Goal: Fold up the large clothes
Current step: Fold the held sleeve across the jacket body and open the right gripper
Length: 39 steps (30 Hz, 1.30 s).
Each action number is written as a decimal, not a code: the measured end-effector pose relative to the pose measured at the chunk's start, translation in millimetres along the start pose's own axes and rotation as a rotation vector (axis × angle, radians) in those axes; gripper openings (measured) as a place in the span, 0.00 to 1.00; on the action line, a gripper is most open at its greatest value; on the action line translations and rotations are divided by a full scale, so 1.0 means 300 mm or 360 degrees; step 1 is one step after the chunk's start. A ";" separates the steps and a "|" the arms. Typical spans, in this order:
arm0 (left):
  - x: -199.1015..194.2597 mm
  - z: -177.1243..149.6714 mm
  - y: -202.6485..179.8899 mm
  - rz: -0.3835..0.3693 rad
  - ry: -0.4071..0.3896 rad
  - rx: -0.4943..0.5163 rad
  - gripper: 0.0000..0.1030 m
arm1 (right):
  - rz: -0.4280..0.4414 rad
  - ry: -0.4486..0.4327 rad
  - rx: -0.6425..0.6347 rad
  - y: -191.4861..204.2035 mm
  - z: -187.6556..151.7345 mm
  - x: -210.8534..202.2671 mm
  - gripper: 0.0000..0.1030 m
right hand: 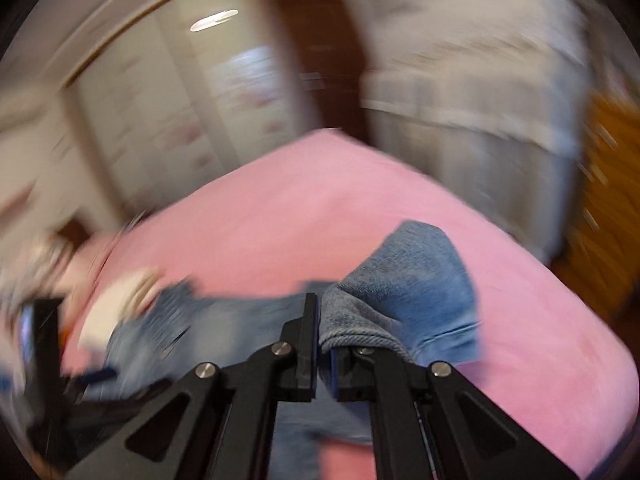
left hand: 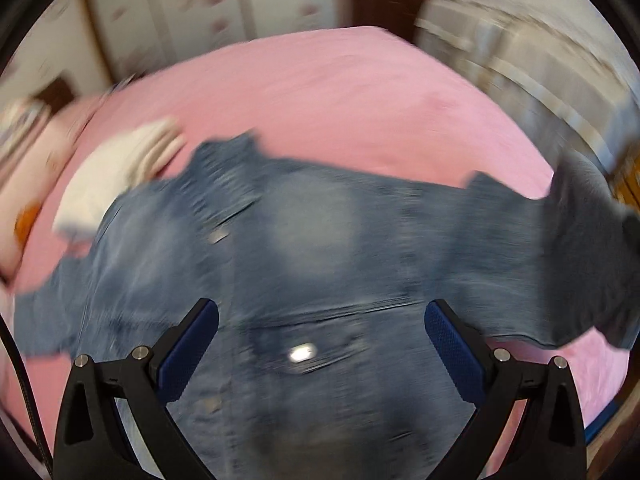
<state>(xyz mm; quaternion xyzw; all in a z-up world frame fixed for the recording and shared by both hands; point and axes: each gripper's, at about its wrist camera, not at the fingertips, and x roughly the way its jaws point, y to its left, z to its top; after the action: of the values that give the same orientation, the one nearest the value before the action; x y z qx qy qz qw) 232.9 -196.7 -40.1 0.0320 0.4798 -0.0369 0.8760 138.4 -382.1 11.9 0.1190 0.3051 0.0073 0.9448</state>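
A blue denim jacket (left hand: 320, 248) lies spread across the pink bed (left hand: 340, 100), blurred by motion. My left gripper (left hand: 320, 320) is open and empty, its blue pads (left hand: 188, 352) wide apart just above the jacket's middle. My right gripper (right hand: 320, 320) is shut on the jacket's sleeve cuff (right hand: 400, 292), which is lifted and drapes over the right finger. The lifted sleeve also shows at the far right of the left wrist view (left hand: 588, 232). The rest of the jacket (right hand: 160, 328) lies to the left in the right wrist view.
A folded white garment (left hand: 120, 176) lies on the bed at the jacket's upper left. Pillows (left hand: 24, 184) sit at the bed's left end. Wardrobes (right hand: 160, 120) and a dark door (right hand: 320, 60) stand behind the bed.
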 end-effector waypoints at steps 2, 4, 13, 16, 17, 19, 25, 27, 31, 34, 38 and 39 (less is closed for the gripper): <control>0.023 -0.032 0.114 0.0001 0.0043 -0.0111 0.99 | 0.0060 0.0133 -0.0180 0.151 -0.070 0.062 0.43; 0.063 -0.078 0.229 -0.0015 0.0118 -0.0204 0.99 | 0.0079 0.0265 -0.0283 0.250 -0.178 0.125 0.75; 0.183 -0.280 0.379 -0.0285 0.0302 -0.0258 0.98 | 0.0175 0.0568 0.0065 0.181 -0.551 0.081 0.75; 0.181 -0.305 0.298 -0.0322 0.0293 -0.0137 0.97 | 0.0182 0.0594 0.0304 0.094 -0.612 0.033 0.75; 0.173 -0.310 0.248 -0.0320 0.0277 -0.0055 0.97 | 0.0178 0.0585 0.0363 0.065 -0.622 0.021 0.75; 0.151 -0.315 0.154 -0.0313 0.0241 0.0093 0.97 | 0.0139 0.0552 0.0469 -0.007 -0.629 -0.016 0.75; 0.097 -0.321 -0.227 -0.0220 0.0094 0.0590 0.97 | -0.0087 0.0471 0.0596 -0.127 -0.600 -0.061 0.75; 0.091 -0.317 -0.330 -0.0196 0.0041 0.0684 0.97 | -0.0101 0.0444 0.0622 -0.156 -0.596 -0.066 0.75; 0.118 -0.301 -0.512 -0.0059 -0.0065 0.0823 0.94 | -0.0121 0.0443 0.0642 -0.195 -0.607 -0.078 0.75; 0.145 -0.278 -0.584 -0.0025 -0.0059 0.0815 0.85 | -0.0116 0.0458 0.0650 -0.213 -0.635 -0.088 0.75; 0.156 -0.250 -0.634 -0.0148 -0.0015 0.0789 0.07 | -0.0106 0.0467 0.0666 -0.229 -0.657 -0.100 0.75; 0.145 -0.241 -0.627 -0.0228 0.0016 0.0746 0.06 | -0.0104 0.0463 0.0668 -0.230 -0.660 -0.109 0.75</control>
<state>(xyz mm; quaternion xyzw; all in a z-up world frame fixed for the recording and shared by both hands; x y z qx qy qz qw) 177.7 -378.9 -119.5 0.2005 0.4634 -0.2092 0.8374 -6.6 -408.2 -140.8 0.3002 0.4364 -0.0698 0.8453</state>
